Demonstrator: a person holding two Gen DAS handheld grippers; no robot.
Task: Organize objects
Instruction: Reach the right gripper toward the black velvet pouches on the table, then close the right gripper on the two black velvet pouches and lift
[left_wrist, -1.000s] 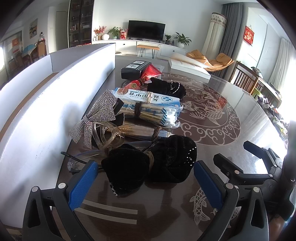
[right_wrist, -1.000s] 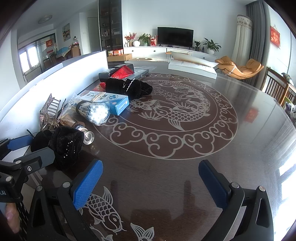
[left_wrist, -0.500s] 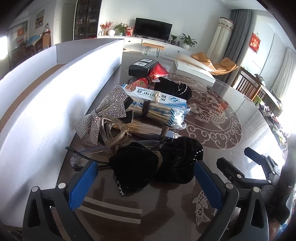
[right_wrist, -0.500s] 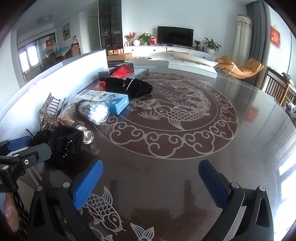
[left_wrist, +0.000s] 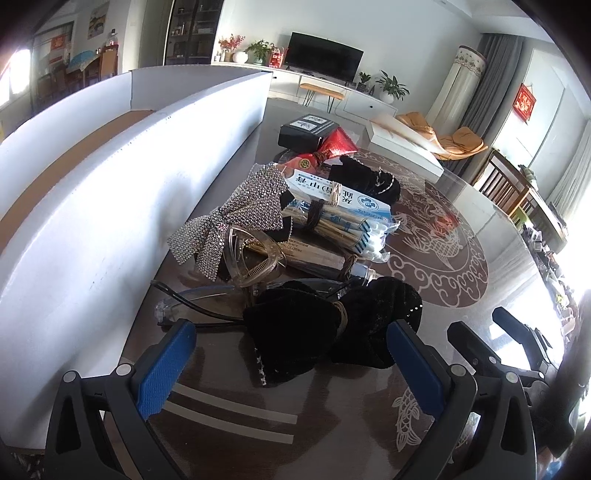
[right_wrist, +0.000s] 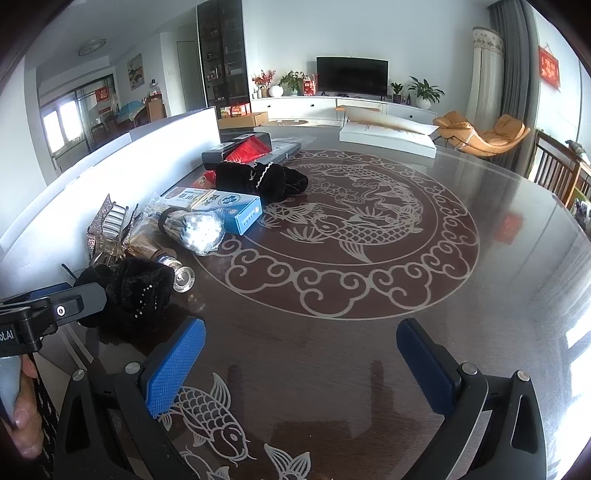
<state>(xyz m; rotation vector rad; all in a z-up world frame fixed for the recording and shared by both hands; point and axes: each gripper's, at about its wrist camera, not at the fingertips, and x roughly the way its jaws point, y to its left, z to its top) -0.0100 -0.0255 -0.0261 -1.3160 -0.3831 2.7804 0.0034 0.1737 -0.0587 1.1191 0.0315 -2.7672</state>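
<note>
1. Plainly, the left gripper (left_wrist: 291, 360) is held with its jaws wide apart and nothing between them; the black velvet bow (left_wrist: 328, 328) lies on the table (left_wrist: 461, 236) just ahead, at twelve o'clock from the fingertips.
2. The right gripper (right_wrist: 299, 363) is likewise spread and empty, poised over bare glass with the clutter away at ten o'clock.
3. The pile is ranged along the white box (left_wrist: 122, 184): a rhinestone bow (left_wrist: 236, 218), a clear hair claw (left_wrist: 255, 254), a bundle of cotton swabs (left_wrist: 351, 229) and a blue carton (left_wrist: 340, 194), all touching or overlapping.
4. A thin black wire (left_wrist: 192, 310) and a clear plastic piece are seen running under the velvet bow's left lobe.
5. If the bow is pinched by one lobe only, it is likely to sag and twist, since the fabric looks soft.
6. The wire or hair claw could be dragged along, and the swabs disturbed, should the jaws be closed too deep into the pile.
7. The glass top looks slick, so neighbours may be slid by a nudge.
</note>
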